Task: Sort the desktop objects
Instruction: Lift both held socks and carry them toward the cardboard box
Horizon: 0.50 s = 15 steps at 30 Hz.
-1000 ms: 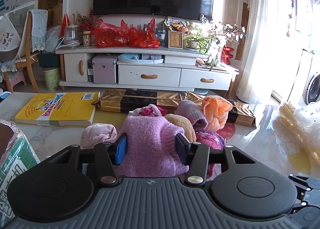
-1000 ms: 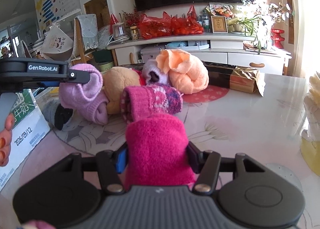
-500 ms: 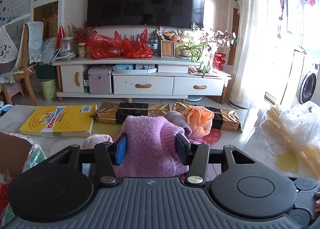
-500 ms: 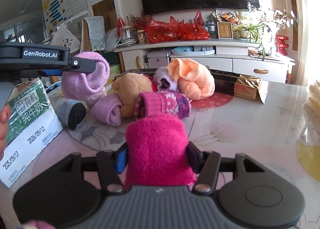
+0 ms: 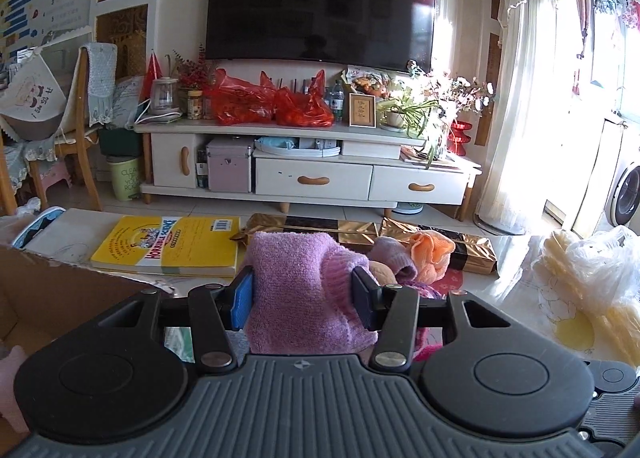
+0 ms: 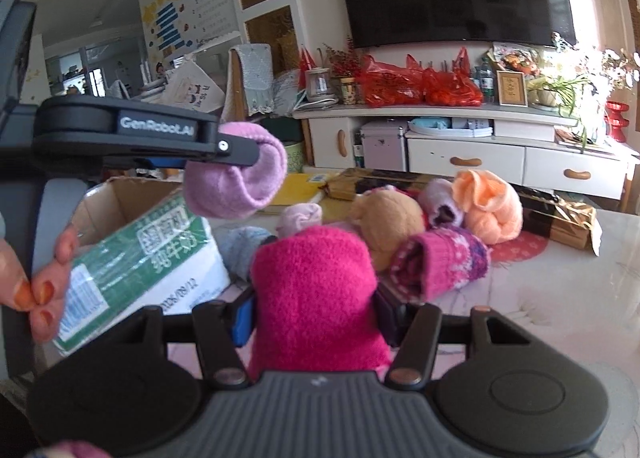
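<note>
My left gripper [image 5: 302, 292] is shut on a lilac rolled sock [image 5: 304, 290], held up off the table. From the right wrist view that same lilac sock [image 6: 236, 177] hangs above the open cardboard box [image 6: 132, 225], pinched in the left gripper [image 6: 224, 149]. My right gripper [image 6: 314, 316] is shut on a hot-pink rolled sock [image 6: 316, 298], also lifted. On the table lie more rolled socks: a tan one [image 6: 384, 217], an orange one [image 6: 488, 205], a patterned magenta one [image 6: 440, 262], a pale pink one [image 6: 300, 217] and a grey-blue one [image 6: 240, 248].
A yellow book [image 5: 168, 246] and two gold-wrapped long boxes [image 5: 440, 246] lie at the table's far side. A plastic bag [image 5: 588, 278] sits at the right. A person's hand [image 6: 44, 278] grips the left gripper's handle. Beyond stand a TV cabinet [image 5: 312, 173] and chair [image 5: 60, 137].
Both grippers have risen with their socks and shifted left toward the cardboard box, which now shows its open top beneath the lilac sock. The pile on the table lies lower in both views.
</note>
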### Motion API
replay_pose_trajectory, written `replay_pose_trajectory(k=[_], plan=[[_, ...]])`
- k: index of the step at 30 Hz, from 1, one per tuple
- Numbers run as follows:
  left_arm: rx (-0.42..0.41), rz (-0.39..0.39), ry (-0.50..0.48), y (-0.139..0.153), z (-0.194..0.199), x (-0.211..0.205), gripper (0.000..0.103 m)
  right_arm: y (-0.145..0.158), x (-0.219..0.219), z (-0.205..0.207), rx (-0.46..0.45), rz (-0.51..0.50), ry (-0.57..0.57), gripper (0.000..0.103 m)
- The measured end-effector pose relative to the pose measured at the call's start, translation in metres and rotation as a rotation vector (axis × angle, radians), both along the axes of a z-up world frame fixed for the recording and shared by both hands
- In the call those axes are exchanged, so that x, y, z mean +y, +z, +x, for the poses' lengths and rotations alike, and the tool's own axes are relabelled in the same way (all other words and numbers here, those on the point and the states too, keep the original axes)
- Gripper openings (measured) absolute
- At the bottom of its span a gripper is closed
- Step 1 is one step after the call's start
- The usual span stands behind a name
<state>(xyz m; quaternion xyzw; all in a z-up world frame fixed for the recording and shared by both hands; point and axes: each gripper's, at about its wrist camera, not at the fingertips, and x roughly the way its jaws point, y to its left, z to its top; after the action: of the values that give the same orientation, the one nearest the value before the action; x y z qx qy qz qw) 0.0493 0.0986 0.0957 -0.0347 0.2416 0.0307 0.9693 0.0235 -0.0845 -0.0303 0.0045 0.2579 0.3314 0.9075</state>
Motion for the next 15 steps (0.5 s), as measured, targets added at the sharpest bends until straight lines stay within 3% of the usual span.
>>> replay_pose_trajectory(k=[15], plan=[[-0.005,-0.018,0.242,0.020,-0.055,0.137,0.062,0.049,0.094,-0.052,-0.071,0.036,0.261,0.058]])
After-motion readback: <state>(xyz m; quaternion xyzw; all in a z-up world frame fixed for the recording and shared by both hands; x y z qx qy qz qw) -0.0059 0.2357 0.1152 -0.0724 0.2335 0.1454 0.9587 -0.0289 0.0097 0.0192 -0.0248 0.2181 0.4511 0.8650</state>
